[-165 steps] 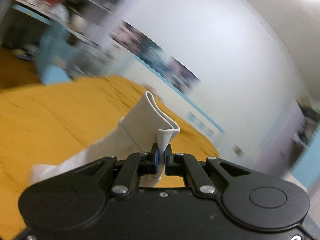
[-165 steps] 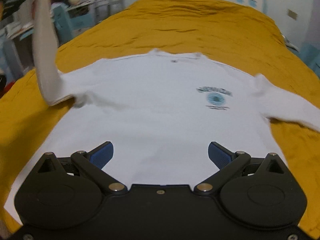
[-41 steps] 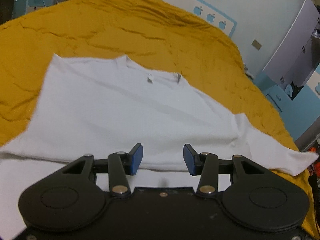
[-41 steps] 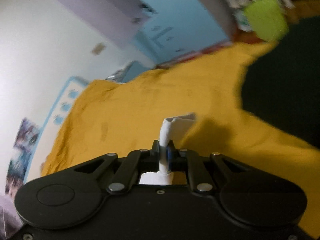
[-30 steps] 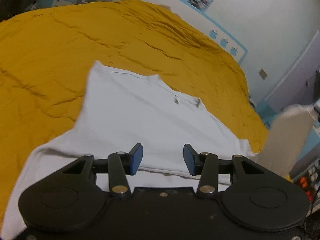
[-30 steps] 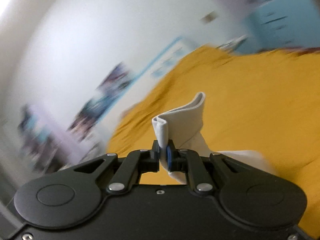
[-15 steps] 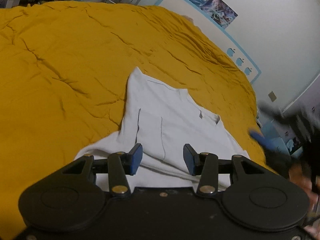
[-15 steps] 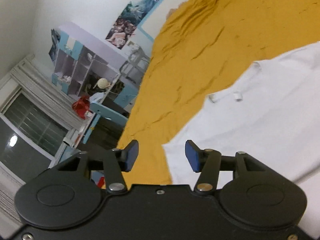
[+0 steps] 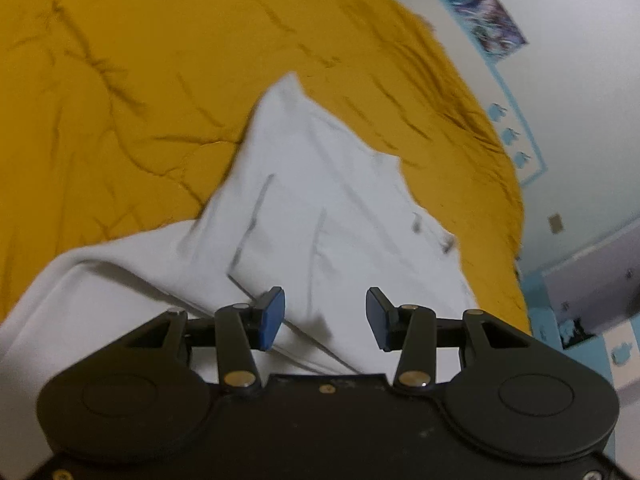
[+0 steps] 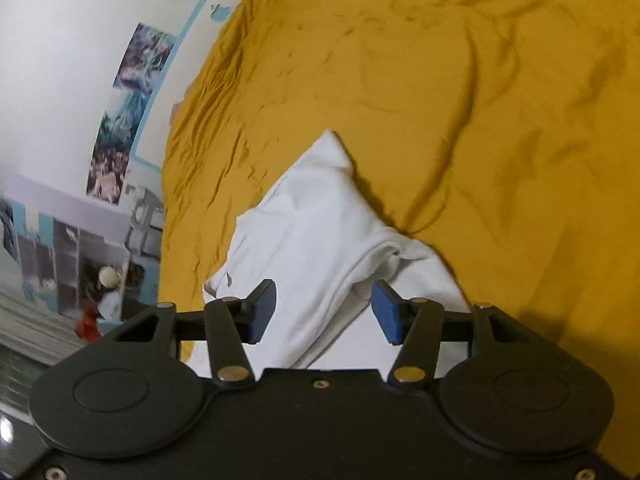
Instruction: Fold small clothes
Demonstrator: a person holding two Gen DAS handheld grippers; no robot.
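A white long-sleeved shirt [image 9: 320, 200] lies on the mustard-yellow bedspread [image 9: 140, 80], with both sleeves folded in across its body. My left gripper [image 9: 325, 318] hovers open just above the folded sleeve layers, and nothing is between its blue pads [image 9: 272, 318]. In the right wrist view the shirt [image 10: 312, 232] shows its shoulder corner and a bunched sleeve fold [image 10: 384, 256]. My right gripper [image 10: 323, 312] is open low over that fold, its pads [image 10: 386, 316] not pressing the cloth. The shirt's lower part is hidden behind both gripper bodies.
The bedspread [image 10: 480, 100] stretches wide around the shirt and is creased. A white wall with posters [image 10: 132, 92] and a blue border runs along the bed's head. Shelves and a desk with clutter [image 10: 92, 280] stand beyond the left edge, and blue furniture [image 9: 592, 320] at the right.
My right gripper opened and let go of the sleeve, which now lies across the shirt, then sank down close to it. My left gripper stayed open, rolled and dropped lower.
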